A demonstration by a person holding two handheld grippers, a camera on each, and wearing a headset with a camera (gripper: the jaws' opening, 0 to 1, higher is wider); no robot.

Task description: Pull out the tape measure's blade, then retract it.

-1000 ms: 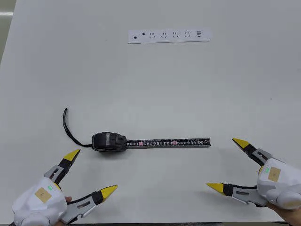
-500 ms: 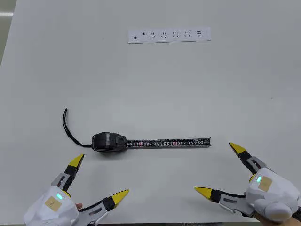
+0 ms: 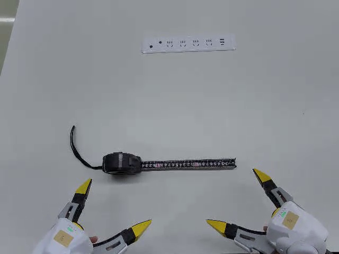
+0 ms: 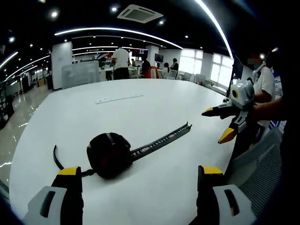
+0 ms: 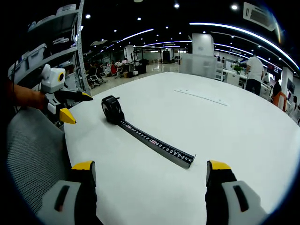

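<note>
Hovering low side by side, left gripper (image 3: 113, 207) and right gripper (image 3: 239, 200), jaws released wide, tape measure (image 3: 122, 162) ahead, blade (image 3: 188, 164) extended

Black tape measure (image 3: 122, 163), blade (image 3: 188, 164) extended.

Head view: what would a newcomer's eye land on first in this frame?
The black tape measure lies near the middle of the white table, its blade pulled out to the right and flat on the surface. Next come the yellow-tipped left tongs and right tongs, both open and apart from it at the near edge. A white power strip lies at the far side.
</note>
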